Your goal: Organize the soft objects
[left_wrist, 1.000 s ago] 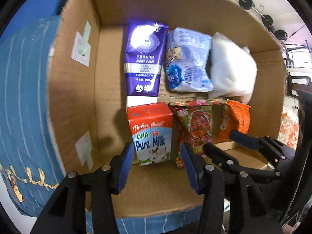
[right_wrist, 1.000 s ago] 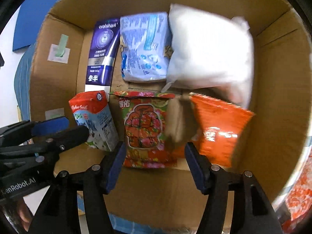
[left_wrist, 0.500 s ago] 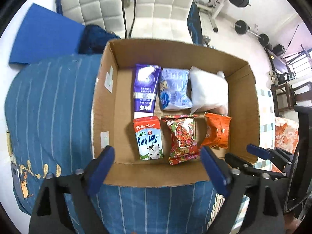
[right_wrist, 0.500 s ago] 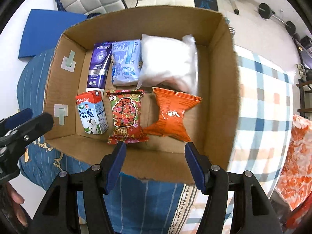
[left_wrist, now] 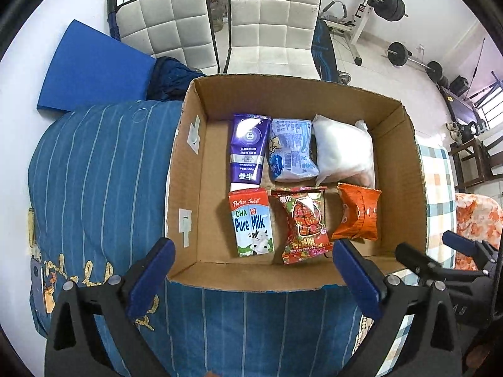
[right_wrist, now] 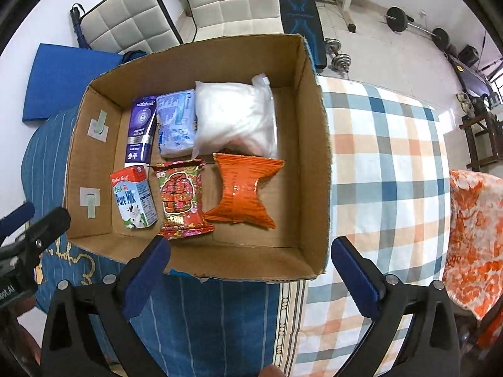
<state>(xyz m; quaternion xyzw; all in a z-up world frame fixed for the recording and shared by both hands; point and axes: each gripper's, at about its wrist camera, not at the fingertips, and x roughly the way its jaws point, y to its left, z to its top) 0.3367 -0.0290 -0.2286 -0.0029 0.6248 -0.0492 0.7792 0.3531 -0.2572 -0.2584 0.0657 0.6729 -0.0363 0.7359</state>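
Both the left gripper point(left_wrist: 253, 271) and right gripper point(right_wrist: 251, 268) hang with jaws released, empty. The crinkly orange foil snack packet point(right_wrist: 243, 193) in the brown cardboard box point(right_wrist: 311, 157) looks light, crushable and slippery; pinch its crimped end.

Both fisheye cameras look steeply down from high above, each along its own tongs. The left wrist view stands over the near left side of the open brown cardboard box point(left_wrist: 408, 169), above the blue striped bedcover point(left_wrist: 94, 172). The right wrist view stands further right, above the checked blanket point(right_wrist: 386, 163). Both views share the whole box inside, and each shows the other tongs at its edge.
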